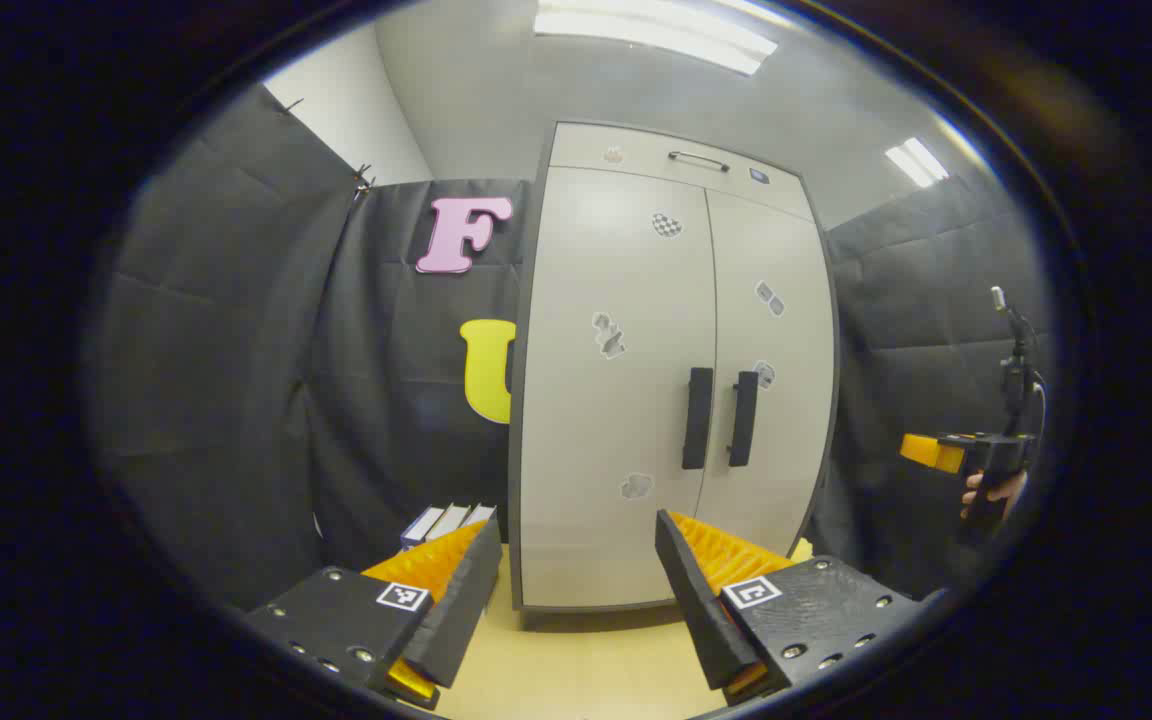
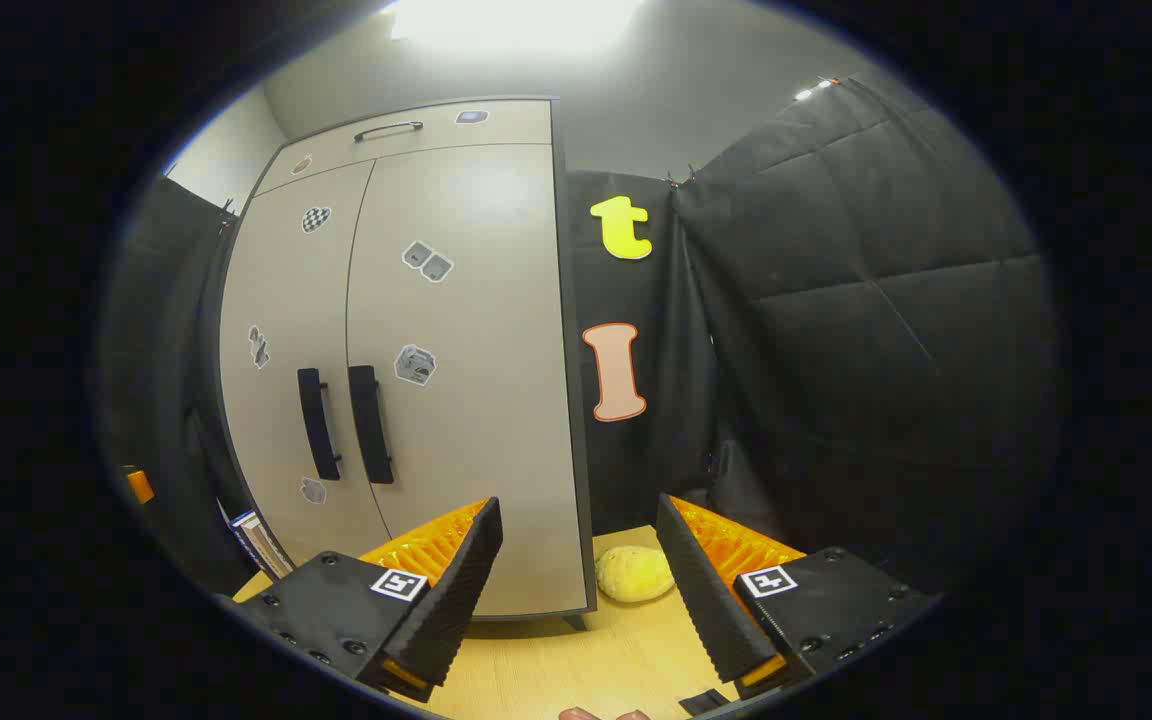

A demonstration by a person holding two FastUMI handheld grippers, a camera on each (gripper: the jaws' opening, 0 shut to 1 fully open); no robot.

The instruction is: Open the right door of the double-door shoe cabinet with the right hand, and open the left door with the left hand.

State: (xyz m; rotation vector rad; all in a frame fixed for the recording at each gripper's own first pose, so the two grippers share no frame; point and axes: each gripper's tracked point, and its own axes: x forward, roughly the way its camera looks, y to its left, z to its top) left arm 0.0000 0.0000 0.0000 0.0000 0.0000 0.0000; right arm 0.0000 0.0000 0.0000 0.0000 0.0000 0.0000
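Cabinet: I see the shoe cabinet (image 1: 671, 380) standing upright on the bench (image 1: 576, 660), both doors shut flush and nothing started on it yet.
Right door: the right door (image 2: 466, 370) faces my right tongs view at an angle; its handle (image 2: 370, 424) is a dark vertical bar just beside the centre seam.
Left door: the left door (image 1: 611, 390) fills the middle of my left tongs view; its handle (image 1: 697, 418) sits just beside the other one, with the seam between them.
Left tongs: my left tongs (image 1: 571, 590) are released, jaws spread wide with nothing between them, held low and well apart from the cabinet, aimed roughly at the left door's lower half.
Right tongs: my right tongs (image 2: 578, 585) are also released and empty, pointing past the cabinet's right edge. From the left tongs view I catch them far off at the right with the hand (image 1: 991, 492) holding them.
Why so: I judge both are held back and spread ready for the approach, wide enough to slip around a bar handle.
Next: I'd swing the right tongs leftward and upward onto the right handle first.
Clutter: a yellow lump (image 2: 634, 573) lies on the bench beside the cabinet's right foot; books (image 1: 448, 521) stand at its left side. Neither looks to block a door.
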